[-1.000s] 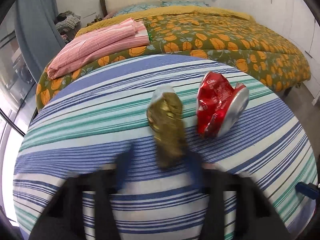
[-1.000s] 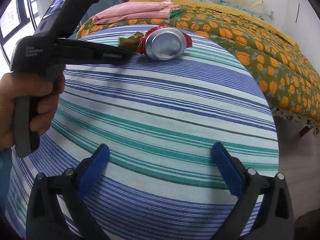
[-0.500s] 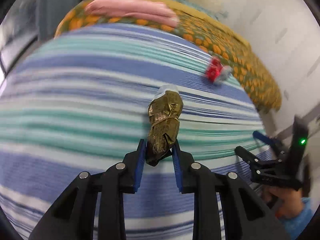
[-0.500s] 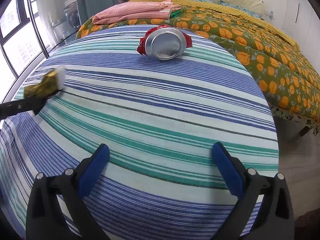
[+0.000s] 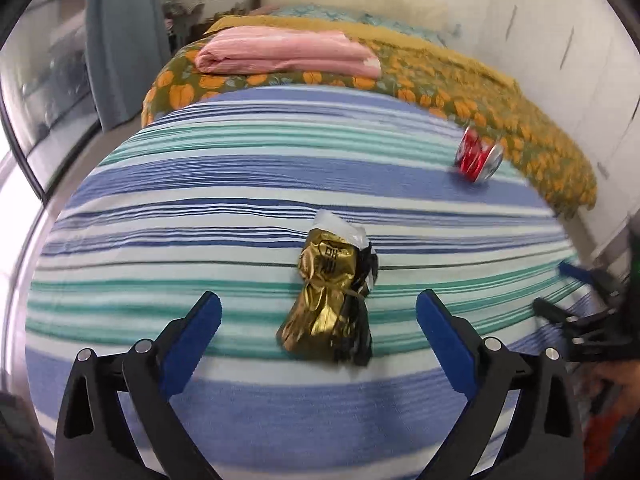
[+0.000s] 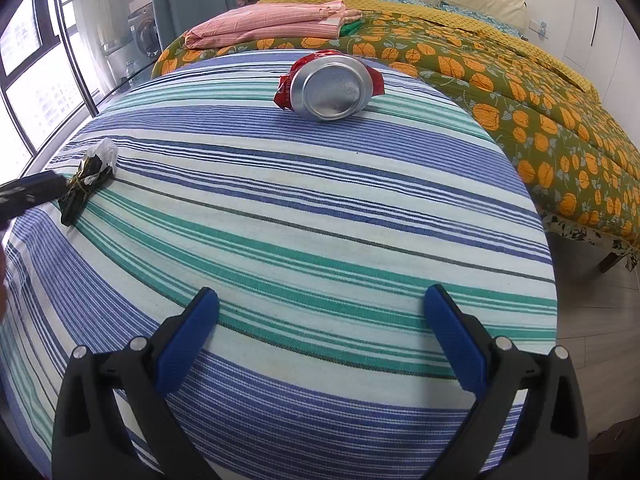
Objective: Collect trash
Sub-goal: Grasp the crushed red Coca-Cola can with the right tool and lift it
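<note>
Nearest in the left wrist view, the left tool [image 5: 318, 310] is spreading its jaws, the blue pads standing wide on either side of the crumpled gold wrapper [image 5: 328, 300], which lies free on the striped desk [image 5: 240, 184] between them without touching either pad. The right tool [image 6: 320, 320] hangs wide with nothing between its pads, over the near edge of the same desk. Farther off, the crushed red can [image 6: 330, 86] rests on its side near the desk's far edge, and beyond it folded pink cloth [image 6: 272, 24] lies on the bed [image 6: 500, 80].
</note>
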The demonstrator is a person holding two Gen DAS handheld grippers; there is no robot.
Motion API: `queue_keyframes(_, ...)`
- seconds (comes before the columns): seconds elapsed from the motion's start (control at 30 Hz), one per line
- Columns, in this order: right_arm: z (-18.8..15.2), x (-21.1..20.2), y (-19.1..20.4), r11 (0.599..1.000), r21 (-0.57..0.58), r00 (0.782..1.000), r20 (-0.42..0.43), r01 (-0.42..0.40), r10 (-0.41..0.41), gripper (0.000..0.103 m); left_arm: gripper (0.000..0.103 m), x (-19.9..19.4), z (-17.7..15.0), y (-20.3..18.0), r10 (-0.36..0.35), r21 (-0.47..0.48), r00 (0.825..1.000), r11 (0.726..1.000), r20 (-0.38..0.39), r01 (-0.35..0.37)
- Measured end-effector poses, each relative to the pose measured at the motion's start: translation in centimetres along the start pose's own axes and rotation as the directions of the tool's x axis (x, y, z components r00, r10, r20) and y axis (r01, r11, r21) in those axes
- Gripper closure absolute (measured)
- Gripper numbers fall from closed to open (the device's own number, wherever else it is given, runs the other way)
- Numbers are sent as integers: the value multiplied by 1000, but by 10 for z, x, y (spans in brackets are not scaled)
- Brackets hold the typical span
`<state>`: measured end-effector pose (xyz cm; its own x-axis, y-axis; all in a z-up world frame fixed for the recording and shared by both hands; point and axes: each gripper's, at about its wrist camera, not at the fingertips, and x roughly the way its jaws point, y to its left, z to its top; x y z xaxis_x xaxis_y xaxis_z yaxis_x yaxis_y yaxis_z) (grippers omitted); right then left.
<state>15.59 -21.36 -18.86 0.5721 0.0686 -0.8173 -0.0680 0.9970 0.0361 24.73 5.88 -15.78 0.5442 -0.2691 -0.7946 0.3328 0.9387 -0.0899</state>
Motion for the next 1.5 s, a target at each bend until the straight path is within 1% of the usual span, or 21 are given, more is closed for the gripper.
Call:
queue_keyframes(0.1, 0, 0, 0, 1000, 0, 1000, 0, 0, 0, 5, 7, 19, 0, -9, 51, 45, 998, 998, -20, -51)
queue_keyframes(0.27, 0, 0, 0, 1000, 0, 1000, 1, 1, -1, 5, 6, 27, -1, -9, 75, 64, 996, 995, -53, -71)
queue_keyframes(0.47, 1, 1, -2, 1000, 3, 1000, 1, -1, 1, 4, 4, 28, -2, -9, 85, 58, 995, 995, -44, -82)
queue_keyframes(0.57, 18, 10, -2, 1000, 24, 1000, -13, 13, -12, 5, 4, 27, -3, -9, 84, 55, 995, 995, -44, -82)
queue_keyframes(0.63, 38, 16, -7, 994, 104, 1000, -13, 19, -18, 5, 4, 27, -4, -9, 86, 53, 995, 995, -43, -84)
queue_keyframes(0.7, 66, 18, -13, 970, 242, 999, 28, 10, -17, 4, 4, 27, -4, -9, 86, 52, 995, 995, -43, -83)
queue_keyframes(0.73, 77, 20, -15, 956, 294, 999, 43, 2, -16, 4, 4, 27, -3, -10, 86, 52, 995, 995, -43, -83)
queue_keyframes(0.77, 93, 26, -16, 936, 352, 999, 49, -3, -16, 4, 4, 27, -4, -9, 85, 51, 995, 995, -43, -83)
queue_keyframes(0.83, 117, 40, -19, 904, 425, 998, 28, 43, -61, 5, 4, 27, -3, -9, 85, 51, 995, 995, -43, -83)
queue_keyframes(0.9, 143, 62, -21, 873, 474, 992, -17, 117, -124, 5, 4, 27, -3, -9, 85, 51, 995, 995, -43, -82)
queue_keyframes(0.97, 160, 79, -22, 859, 486, 987, -59, 158, -148, 5, 4, 27, -3, -9, 85, 51, 995, 995, -44, -82)
queue_keyframes(1.03, 167, 93, -25, 844, 503, 982, -94, 188, -163, 5, 4, 27, -3, -9, 84, 51, 995, 995, -44, -82)
queue_keyframes(1.1, 162, 100, -32, 817, 540, 979, -126, 202, -159, 5, 4, 27, -3, -9, 84, 50, 996, 995, -44, -82)
queue_keyframes(1.17, 158, 93, -36, 808, 559, 982, -92, 186, -163, 7, 4, 27, -3, -9, 84, 48, 996, 995, -44, -82)
queue_keyframes(1.23, 153, 83, -37, 819, 552, 987, -52, 155, -152, 19, 4, 27, -3, -9, 84, 48, 995, 995, -44, -82)
queue_keyframes(1.27, 148, 74, -37, 838, 531, 991, -24, 123, -130, 22, 4, 27, -3, -9, 84, 49, 995, 995, -43, -82)
queue_keyframes(1.33, 146, 65, -32, 866, 488, 992, 9, 104, -125, 40, 4, 27, -3, -9, 84, 49, 995, 995, -44, -82)
queue_keyframes(1.37, 144, 58, -28, 888, 448, 992, 22, 104, -128, 45, 4, 27, -3, -9, 84, 48, 996, 995, -44, -82)
queue_keyframes(1.43, 140, 51, -21, 921, 385, 996, 40, 59, -81, 46, 4, 27, -3, -9, 85, 49, 995, 995, -44, -83)
queue_keyframes(1.5, 129, 44, -11, 959, 284, 999, 39, 7, -18, 46, 4, 27, -3, -9, 84, 49, 995, 995, -44, -82)
